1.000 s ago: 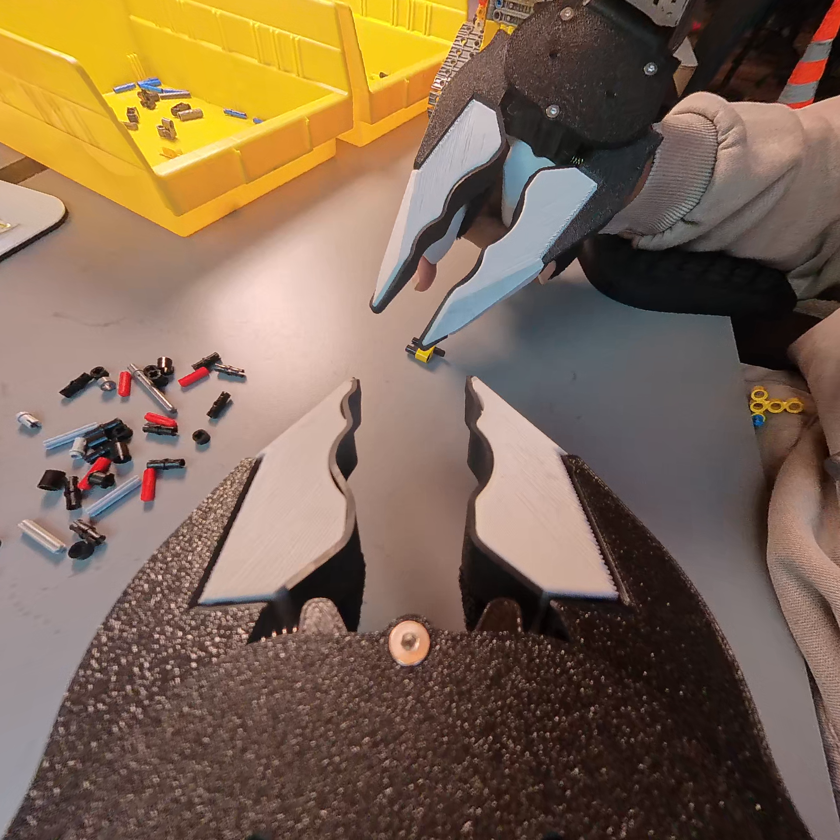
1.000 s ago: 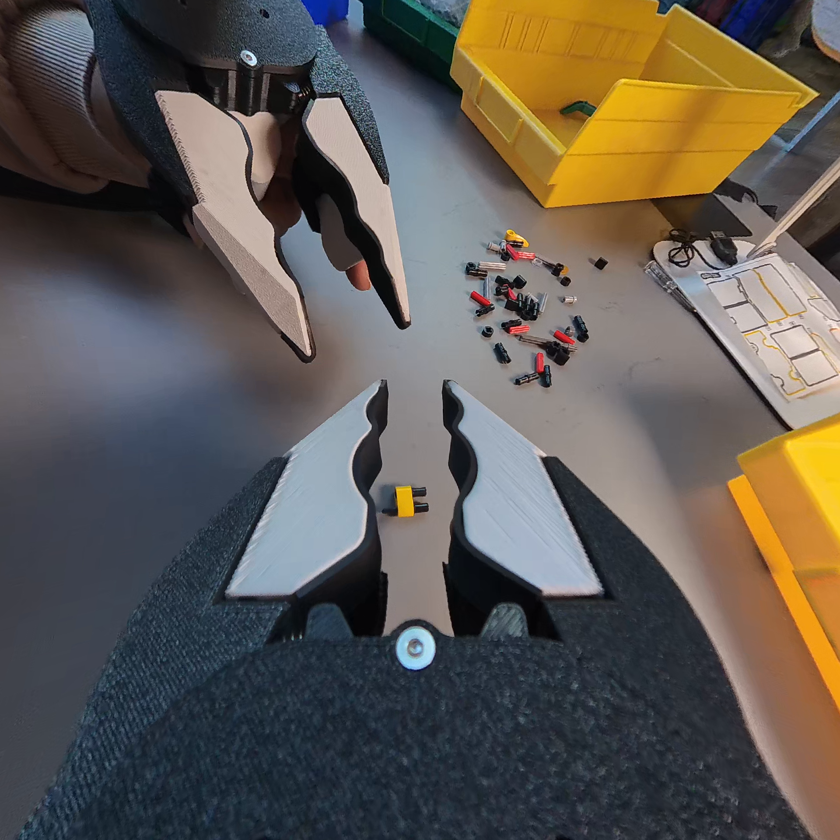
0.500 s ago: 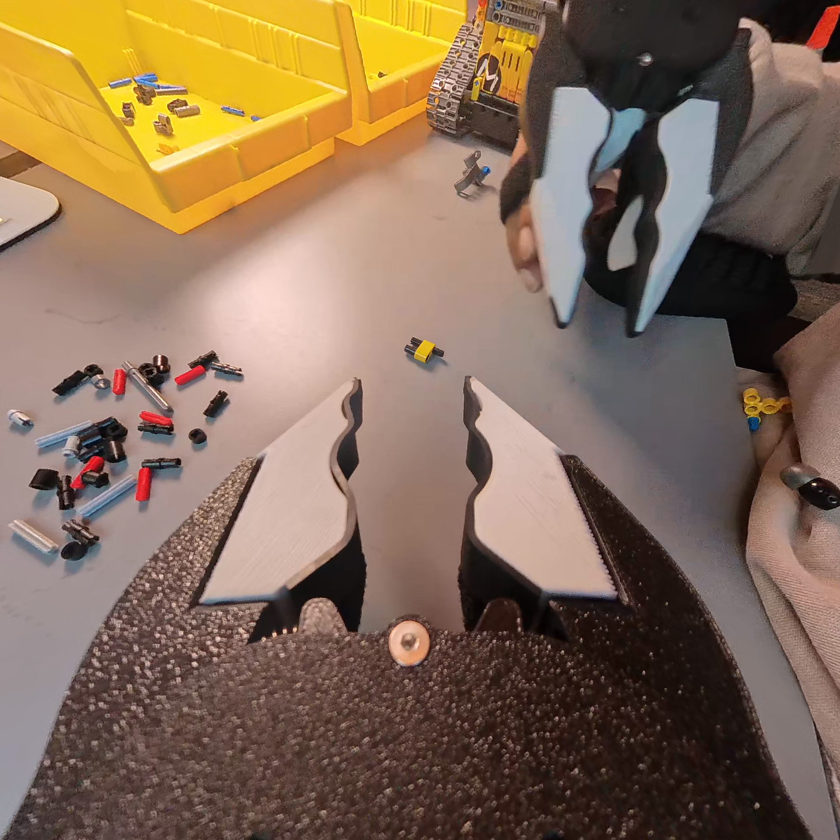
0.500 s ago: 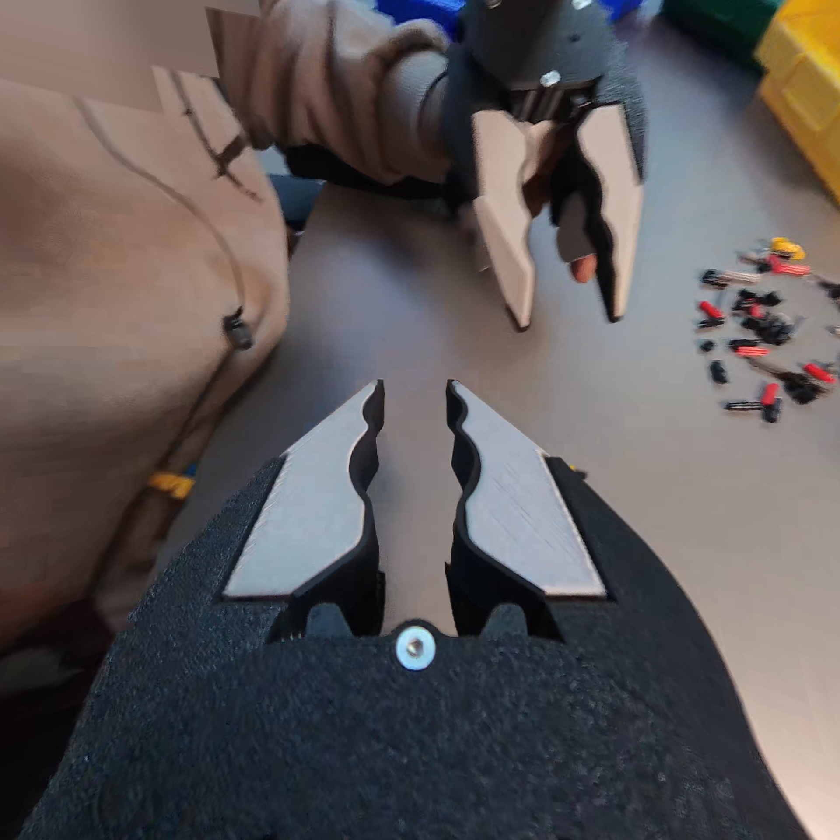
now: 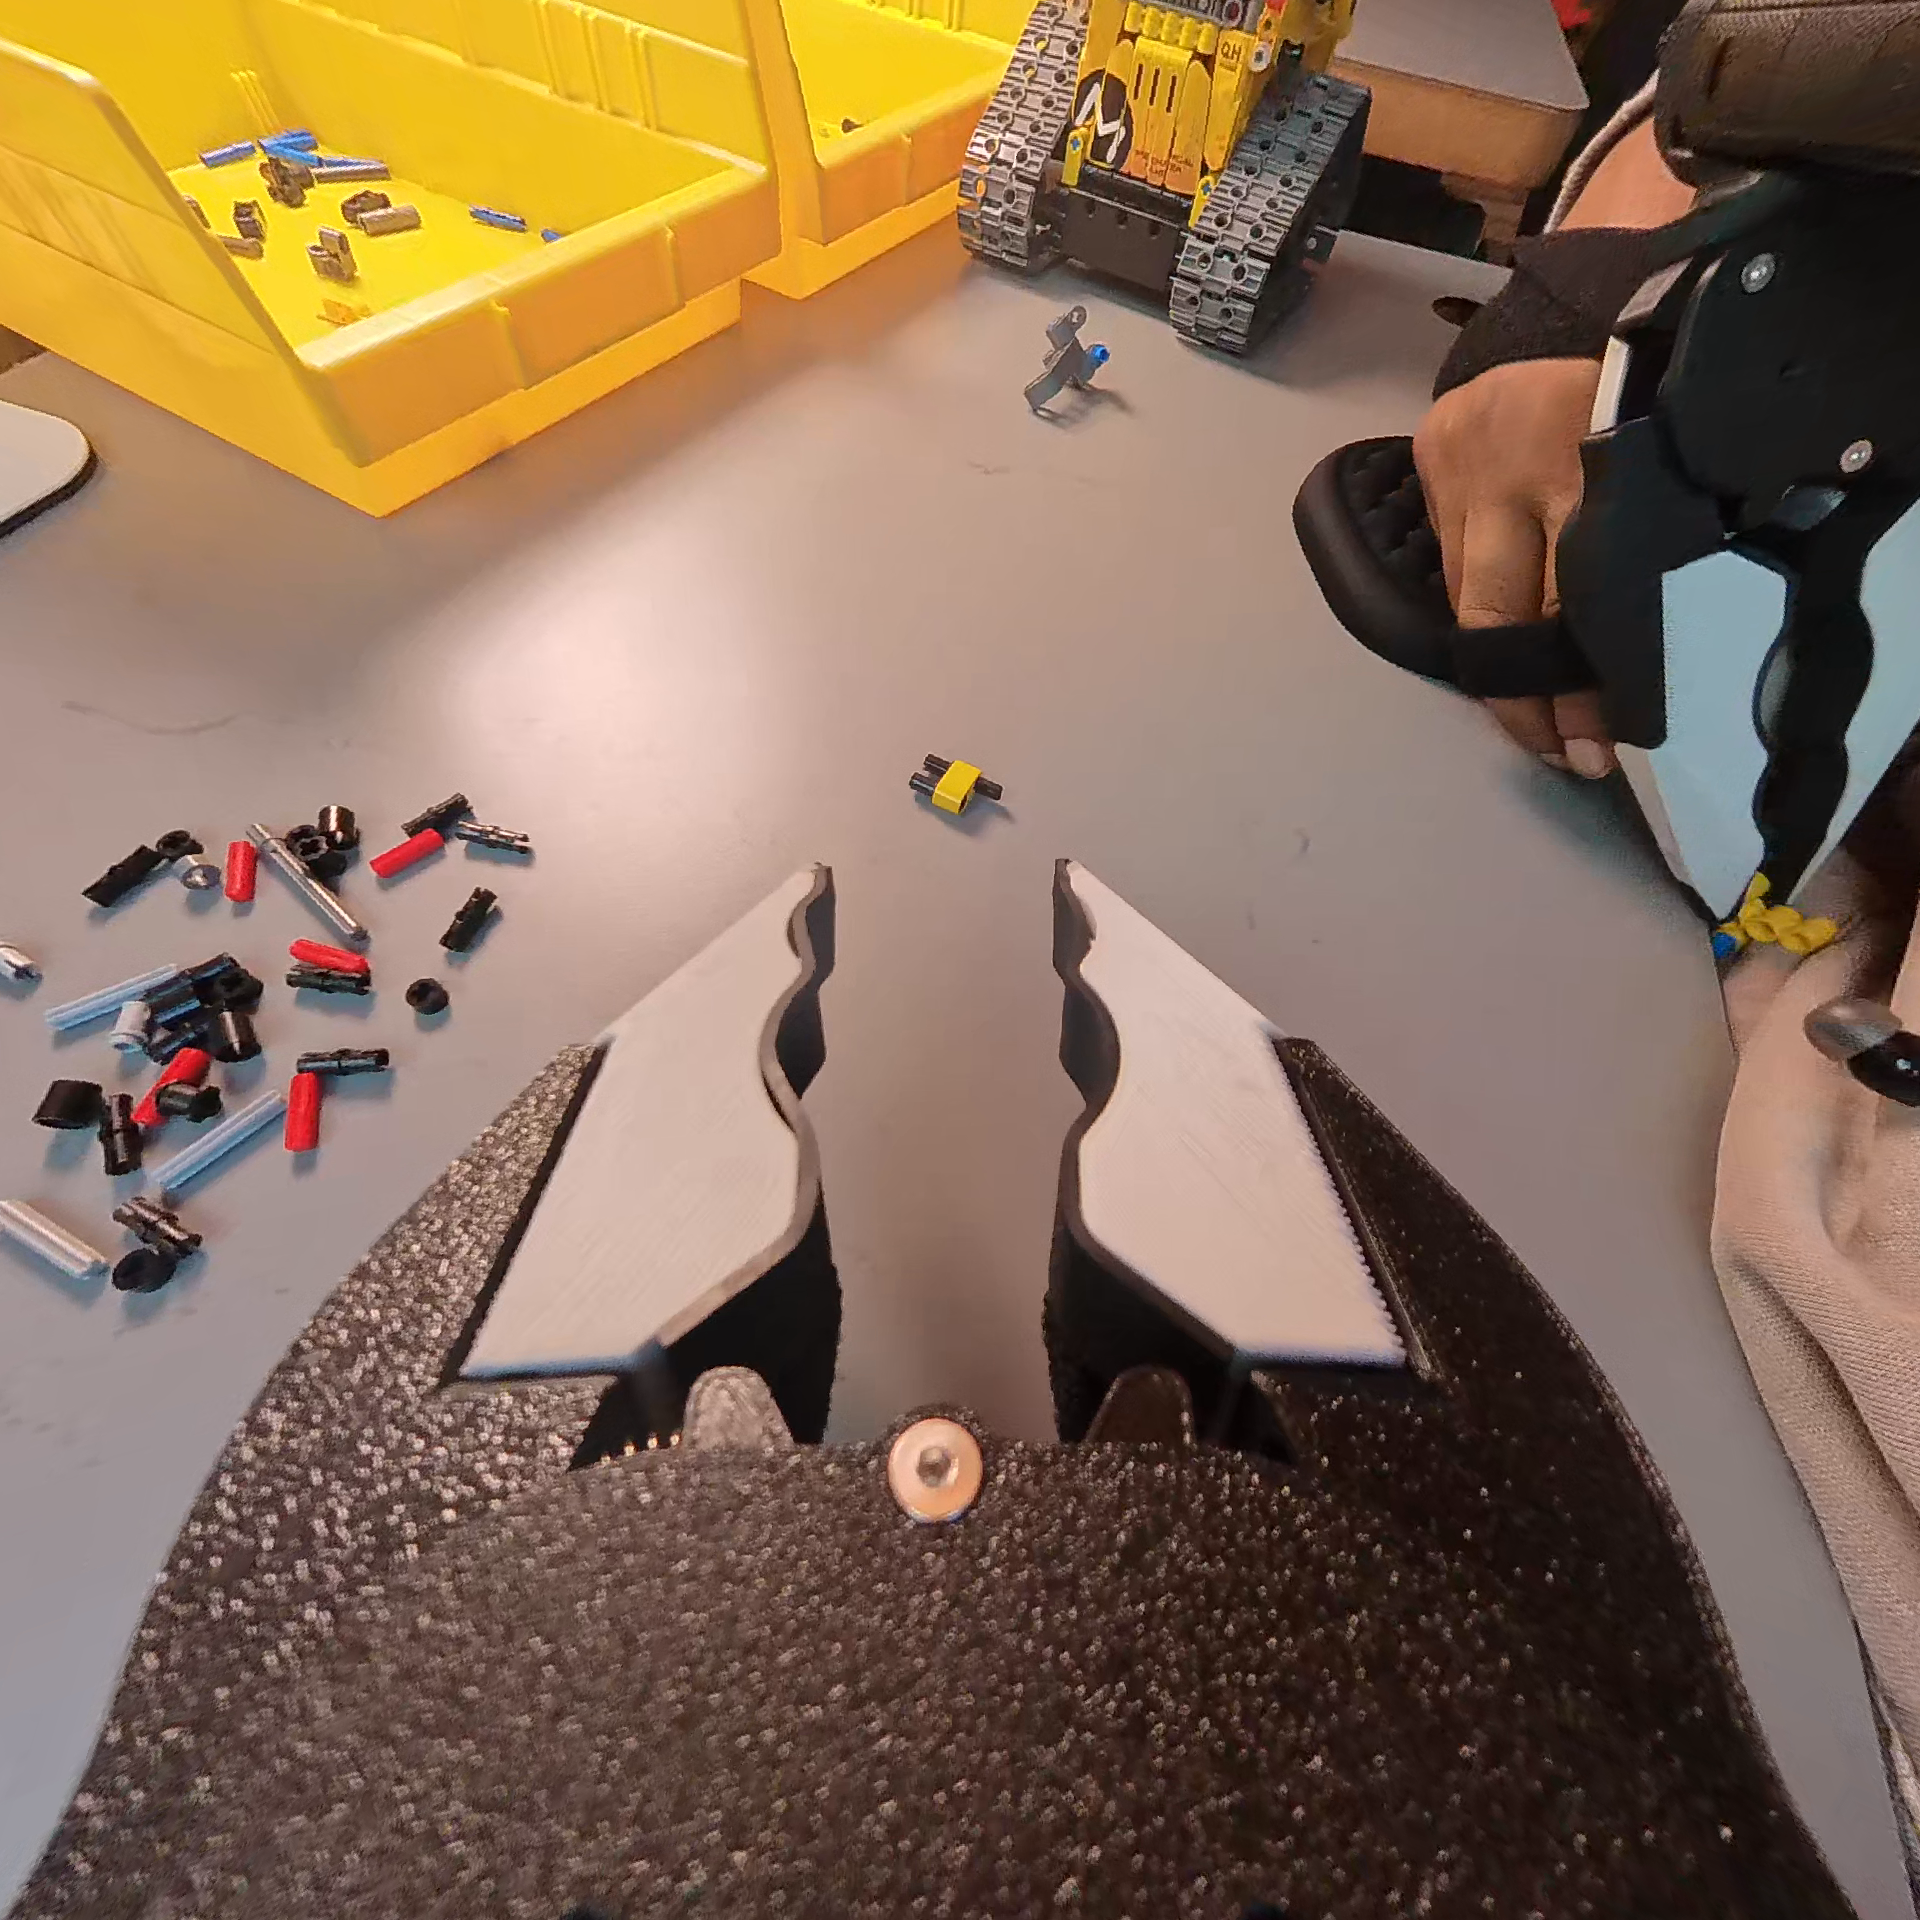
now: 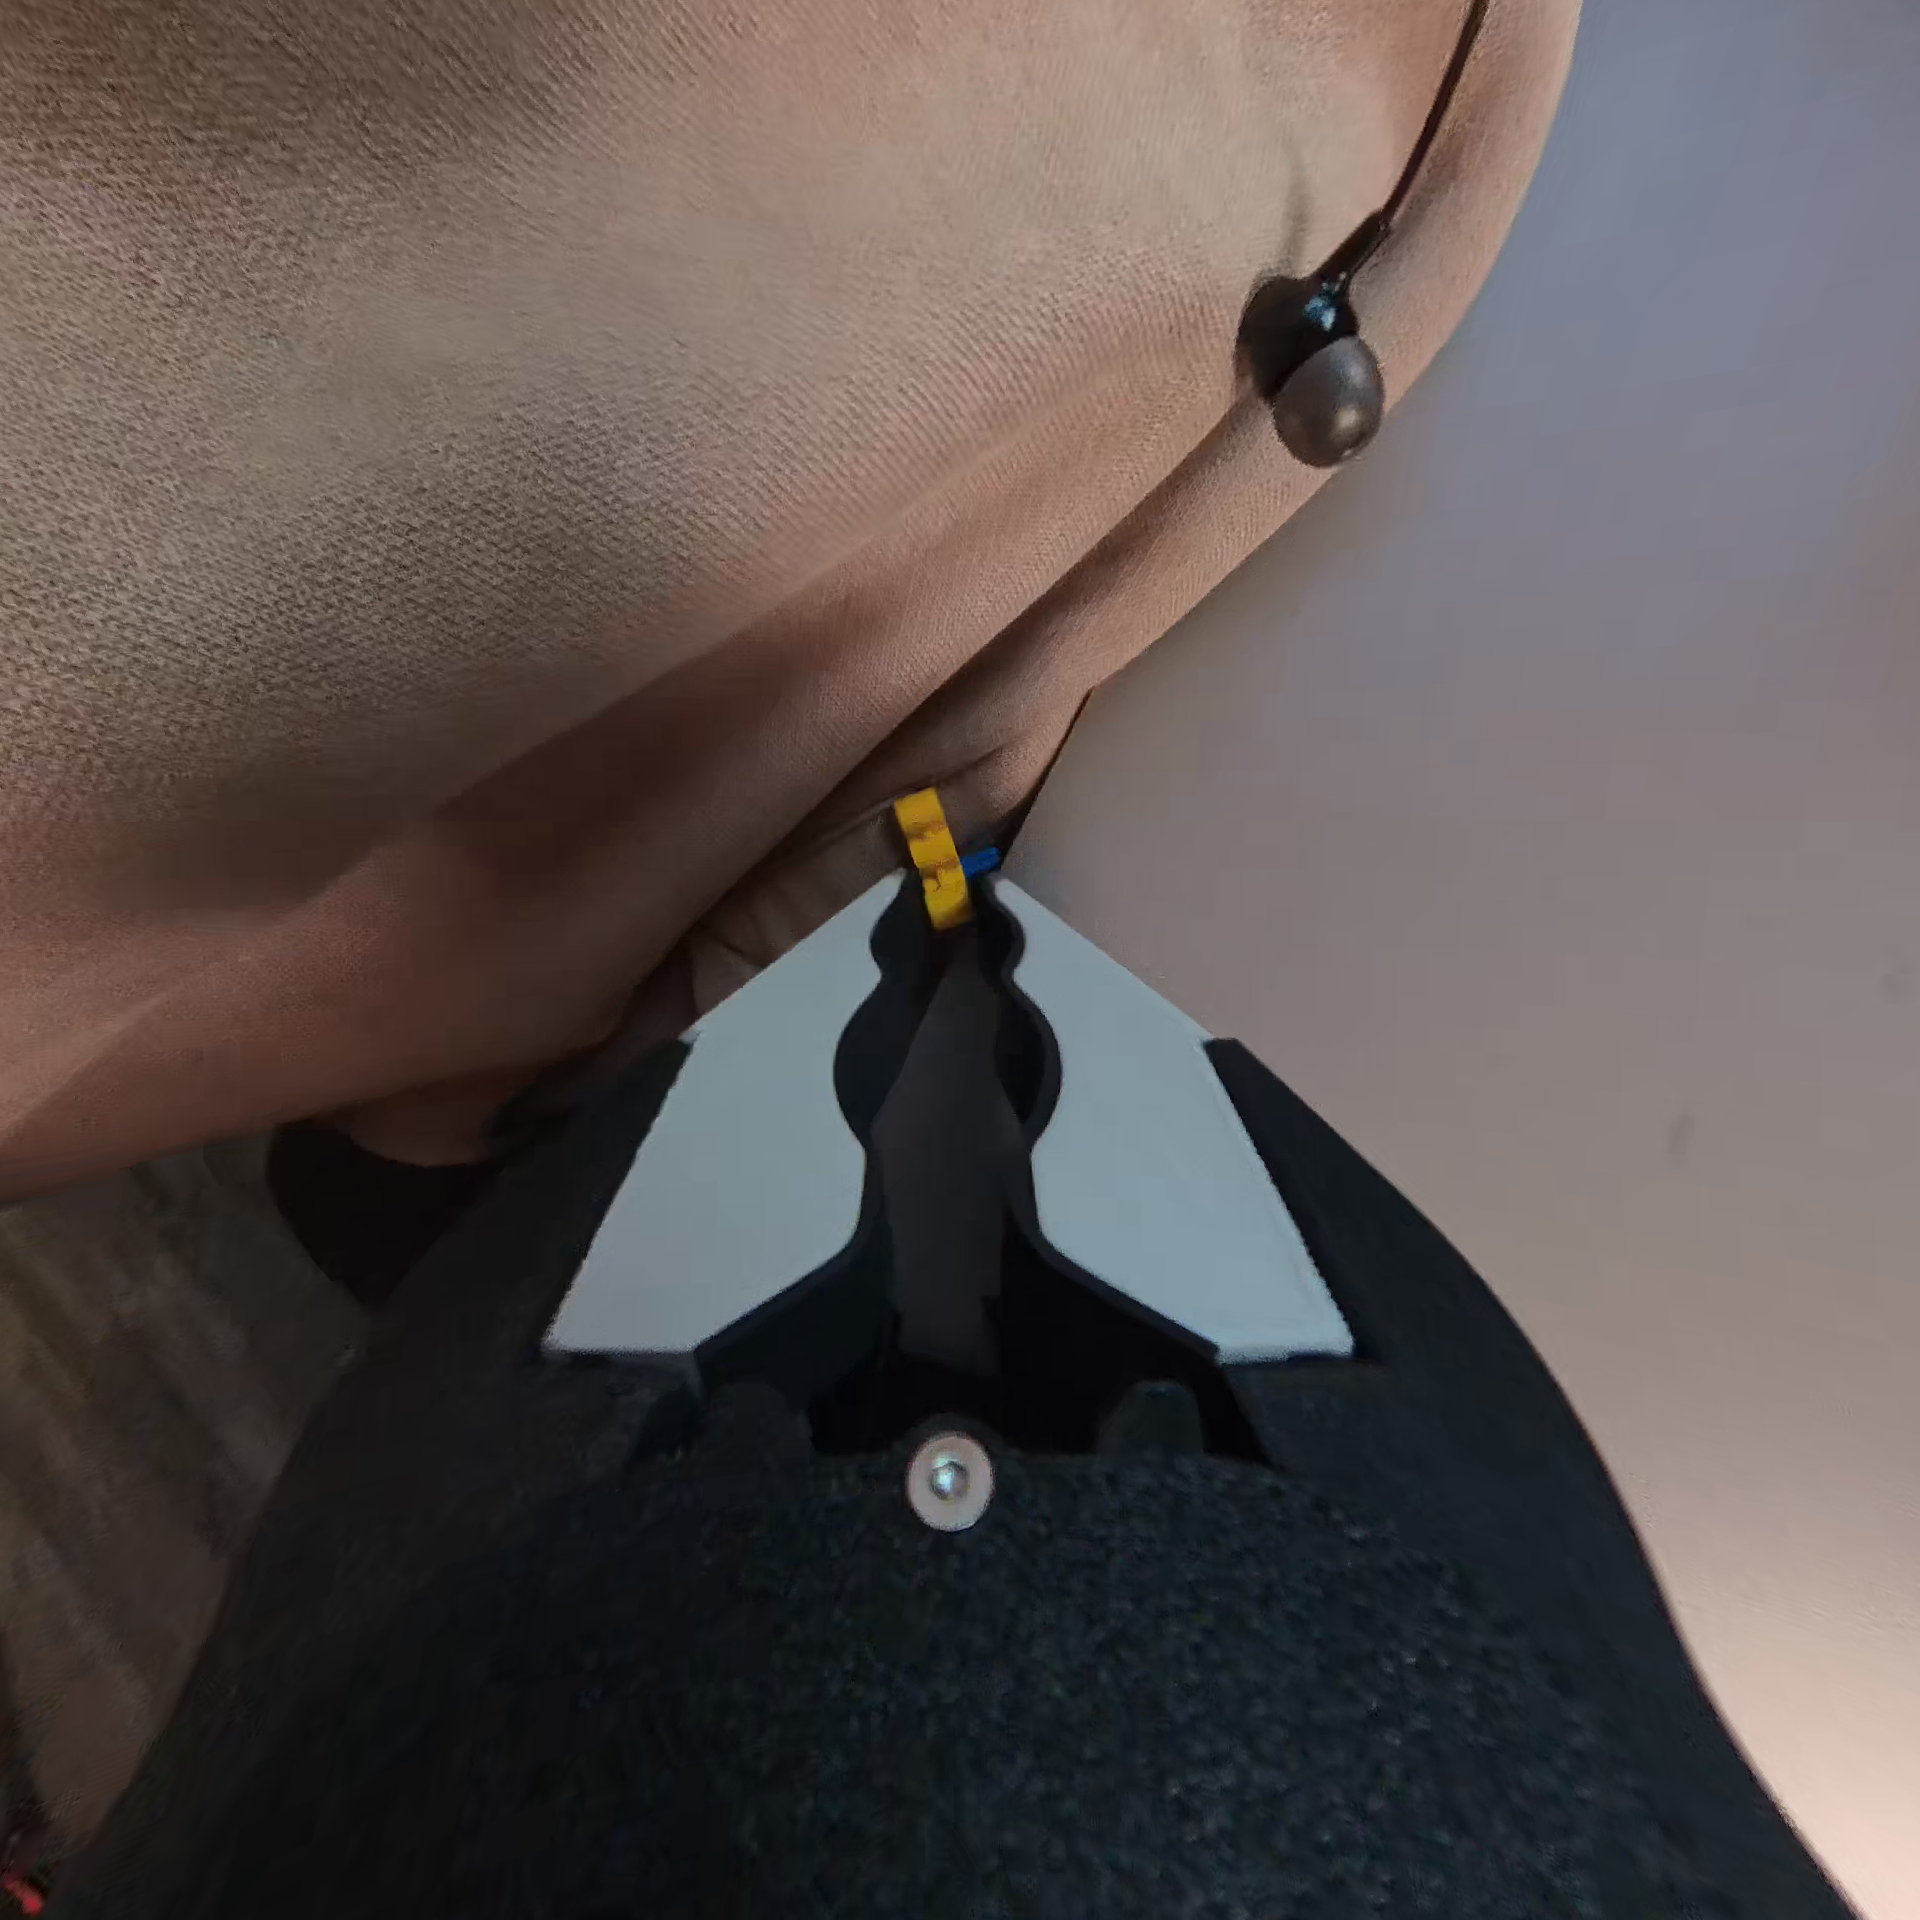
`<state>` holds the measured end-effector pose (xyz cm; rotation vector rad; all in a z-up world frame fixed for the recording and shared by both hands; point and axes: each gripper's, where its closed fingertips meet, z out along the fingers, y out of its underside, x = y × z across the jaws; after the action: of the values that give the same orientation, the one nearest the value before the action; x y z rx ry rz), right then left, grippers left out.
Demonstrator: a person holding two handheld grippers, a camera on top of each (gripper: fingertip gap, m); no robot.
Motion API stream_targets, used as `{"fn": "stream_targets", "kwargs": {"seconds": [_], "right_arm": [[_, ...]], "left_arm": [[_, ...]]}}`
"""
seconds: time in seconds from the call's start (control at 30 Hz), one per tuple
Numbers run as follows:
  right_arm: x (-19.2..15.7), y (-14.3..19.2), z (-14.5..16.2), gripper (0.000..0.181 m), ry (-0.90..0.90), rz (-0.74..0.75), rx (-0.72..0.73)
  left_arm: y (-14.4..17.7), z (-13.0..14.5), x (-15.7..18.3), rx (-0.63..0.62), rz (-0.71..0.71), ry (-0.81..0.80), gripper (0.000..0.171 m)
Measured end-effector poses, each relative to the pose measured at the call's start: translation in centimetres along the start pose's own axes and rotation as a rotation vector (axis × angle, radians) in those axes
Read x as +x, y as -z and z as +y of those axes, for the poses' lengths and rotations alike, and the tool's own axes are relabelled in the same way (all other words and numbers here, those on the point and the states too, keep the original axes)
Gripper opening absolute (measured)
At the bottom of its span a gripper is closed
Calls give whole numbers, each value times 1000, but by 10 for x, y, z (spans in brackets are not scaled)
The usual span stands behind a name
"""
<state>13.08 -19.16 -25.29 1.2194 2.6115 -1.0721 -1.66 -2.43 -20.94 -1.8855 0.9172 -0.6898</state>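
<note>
pinching a yellow piece (image 6: 933, 858) at its very tips, right tool (image 6: 940, 894) is risking slippage against the sweatshirt (image 6: 623, 416); left tool (image 5: 940, 883) is hovering released.

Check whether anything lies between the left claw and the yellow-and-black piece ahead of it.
Nothing visible does. The open left claw faces the yellow-and-black piece across bare grey table; the scattered small parts lie off to its left.

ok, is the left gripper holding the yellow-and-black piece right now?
No. The left gripper is open and empty; the yellow-and-black piece lies on the grey table just beyond its fingertips.
</note>
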Motion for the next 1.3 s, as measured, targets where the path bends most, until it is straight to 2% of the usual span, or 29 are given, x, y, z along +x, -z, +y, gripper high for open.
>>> {"fn": "stream_targets", "kwargs": {"seconds": [0.07, 0.13, 0.23, 0.27, 0.33, 0.43, 0.5, 0.6, 0.67, 0.73, 0.83, 0.87, 0.9, 1.03, 1.1, 1.3], "right_arm": [[-2, 2, 2, 6, -21, -22, 6], [0, 10, -4, 5, -55, -29, 80], [11, 42, -29, 5, -87, 14, 307], [21, 58, -40, 5, -81, 76, 399], [58, 89, -51, 6, -59, 329, 523], [115, 136, -59, 6, 56, 816, 558], [133, 160, -73, 6, 167, 1037, 581], [149, 166, -93, 6, 330, 1218, 515], [160, 162, -102, 6, 407, 1303, 438], [171, 157, -105, 6, 471, 1378, 378], [178, 155, -105, 6, 500, 1435, 333], [180, 154, -103, 6, 506, 1448, 308], [181, 152, -101, 7, 520, 1455, 294], [181, 147, -92, 8, 451, 1396, 360], [181, 146, -91, 8, 440, 1374, 376], [183, 146, -87, 6, 376, 1331, 433]], "left_arm": [[0, 0, 2, 0, 5, -6, 41], [0, 0, 5, 0, 12, -16, 41], [0, -2, 14, 14, 48, -31, 40], [1, -5, 20, 31, 78, -31, 41], [3, -15, 35, 84, 163, -7, 39], [9, -35, 50, 181, 309, 116, 34], [15, -47, 48, 247, 386, 238, 36], [29, -62, 34, 367, 440, 399, 35], [36, -64, 25, 409, 423, 427, 25], [39, -63, 16, 420, 361, 406, 23], [40, -59, 10, 400, 300, 370, 22], [39, -58, 9, 393, 275, 342, 12], [38, -57, 8, 386, 245, 309, 11], [31, -50, 6, 321, 128, 146, 0], [29, -48, 8, 297, 108, 102, 0], [25, -44, 1, 285, 80, 127, 1]]}}
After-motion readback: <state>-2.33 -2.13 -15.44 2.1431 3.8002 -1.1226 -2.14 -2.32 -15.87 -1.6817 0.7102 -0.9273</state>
